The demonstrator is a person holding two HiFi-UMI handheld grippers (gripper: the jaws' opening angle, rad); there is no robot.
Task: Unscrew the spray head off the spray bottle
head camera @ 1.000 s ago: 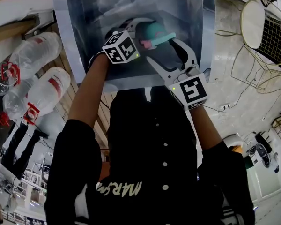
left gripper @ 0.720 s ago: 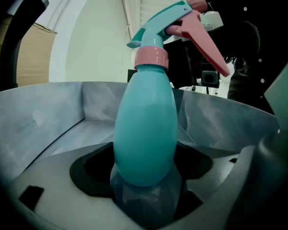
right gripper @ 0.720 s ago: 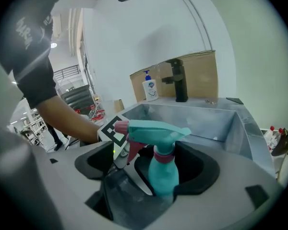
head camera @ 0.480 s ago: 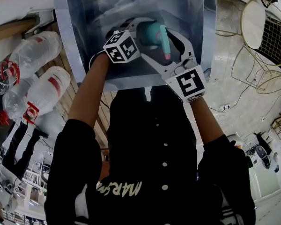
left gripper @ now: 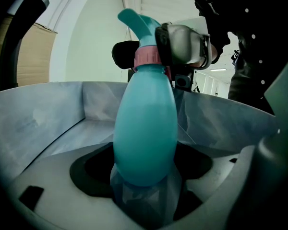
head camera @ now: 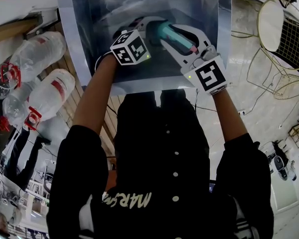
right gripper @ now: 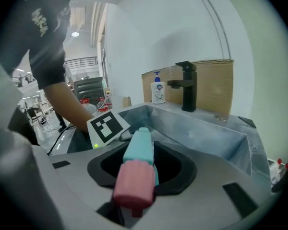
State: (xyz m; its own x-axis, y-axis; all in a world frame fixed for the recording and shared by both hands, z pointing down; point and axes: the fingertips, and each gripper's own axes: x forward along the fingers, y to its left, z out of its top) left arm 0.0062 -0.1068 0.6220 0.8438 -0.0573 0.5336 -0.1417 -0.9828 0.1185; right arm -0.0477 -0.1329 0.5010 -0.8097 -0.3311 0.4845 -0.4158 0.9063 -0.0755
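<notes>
Above a grey sink (head camera: 77,44), at twelve o'clock in the head view, the left gripper (head camera: 145,30) is reaching in from seven o'clock, its jaws clamping the body of the teal spray bottle (left gripper: 145,128). From four o'clock, the right gripper (head camera: 175,34) is holding the spray head (right gripper: 136,164) between jaws that have just been closing. Twisting may be risking a slip: the smooth bottle could roll in the left jaws.

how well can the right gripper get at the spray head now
Yes, it seems: nothing blocks it, and the spray head lies between the jaws of the right gripper, which have just been closing.
</notes>
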